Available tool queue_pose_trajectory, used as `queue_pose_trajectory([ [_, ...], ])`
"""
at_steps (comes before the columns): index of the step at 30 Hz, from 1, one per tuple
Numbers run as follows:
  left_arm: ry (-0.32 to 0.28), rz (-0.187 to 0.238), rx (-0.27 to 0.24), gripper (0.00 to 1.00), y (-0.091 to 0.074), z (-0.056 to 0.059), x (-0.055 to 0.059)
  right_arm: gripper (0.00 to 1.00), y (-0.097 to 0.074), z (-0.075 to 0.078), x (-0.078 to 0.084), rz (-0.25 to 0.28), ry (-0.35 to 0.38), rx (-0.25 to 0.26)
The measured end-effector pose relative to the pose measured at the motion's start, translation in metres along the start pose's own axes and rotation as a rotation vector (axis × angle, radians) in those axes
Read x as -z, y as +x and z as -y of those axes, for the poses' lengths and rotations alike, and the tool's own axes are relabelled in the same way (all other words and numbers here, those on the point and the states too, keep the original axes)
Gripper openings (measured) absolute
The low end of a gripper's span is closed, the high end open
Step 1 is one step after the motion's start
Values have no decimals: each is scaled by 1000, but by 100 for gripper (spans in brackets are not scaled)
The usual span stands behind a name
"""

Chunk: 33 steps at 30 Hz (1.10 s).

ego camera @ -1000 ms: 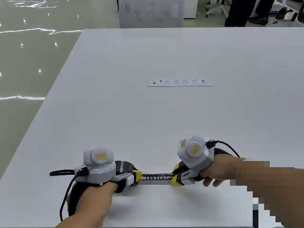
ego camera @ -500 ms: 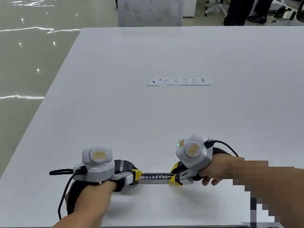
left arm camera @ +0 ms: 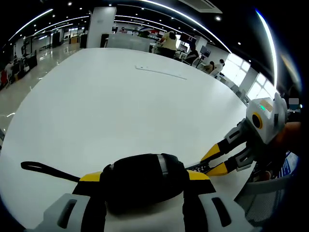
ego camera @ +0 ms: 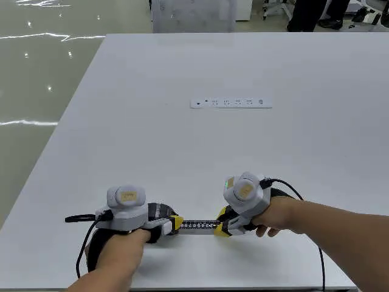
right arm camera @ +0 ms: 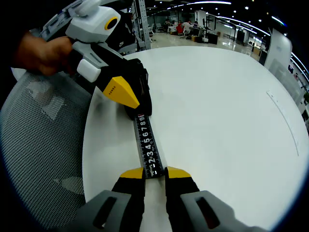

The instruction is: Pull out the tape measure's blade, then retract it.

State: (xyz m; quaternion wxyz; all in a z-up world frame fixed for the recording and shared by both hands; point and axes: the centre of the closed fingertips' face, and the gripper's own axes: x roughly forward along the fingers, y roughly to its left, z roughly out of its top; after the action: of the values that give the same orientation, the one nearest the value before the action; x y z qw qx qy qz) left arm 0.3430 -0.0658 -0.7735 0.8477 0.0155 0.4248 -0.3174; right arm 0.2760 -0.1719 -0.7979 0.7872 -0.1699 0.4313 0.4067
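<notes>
- Low in the head view, near the table's (ego camera: pixel 243 152) front edge, the tape measure (ego camera: pixel 159 215) lies between the two grippers, left of centre.
- Its case (left arm camera: pixel 142 181) is black and rounded with yellow trim. A black strap (left arm camera: pixel 46 170) trails from it across the white top toward the left of the left gripper view.
- The left gripper (ego camera: pixel 167 224) is clamped on the case, one yellow-tipped jaw on each side.
- A short run of blade (ego camera: pixel 197 225) is out, reaching rightward from the case to the right gripper (ego camera: pixel 220 224).
- In the right gripper view the blade (right arm camera: pixel 147 147) looks dark with white numerals, running from the case (right arm camera: pixel 142 92) at upper left down to the bottom centre, flat on the table.
- The right gripper (right arm camera: pixel 154 173) pinches the blade's free end between its yellow tips.
- A white power strip (ego camera: pixel 231 103) lies mid-table, above centre in the head view, well apart from the grippers.
- A mesh chair (right arm camera: pixel 43 145) shows at the left of the right gripper view, beside the table edge.
</notes>
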Motion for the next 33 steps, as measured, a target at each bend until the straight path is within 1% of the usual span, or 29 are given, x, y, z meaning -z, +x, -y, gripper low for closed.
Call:
queue_pose_trajectory([
  [9,-8,3,-5,61,0,0,0,14,5,1,-6,13,-8,2],
  [17,-8,-4,4,60,0,0,0,14,8,0,-10,14,-18,0],
  [23,3,-8,11,60,-1,0,0,14,11,-4,-15,7,-37,-9],
  [28,14,-17,2,60,0,1,1,14,17,-6,-21,14,-34,-8],
  [33,35,-20,-10,60,0,1,1,14,16,-6,-20,10,-38,-9],
])
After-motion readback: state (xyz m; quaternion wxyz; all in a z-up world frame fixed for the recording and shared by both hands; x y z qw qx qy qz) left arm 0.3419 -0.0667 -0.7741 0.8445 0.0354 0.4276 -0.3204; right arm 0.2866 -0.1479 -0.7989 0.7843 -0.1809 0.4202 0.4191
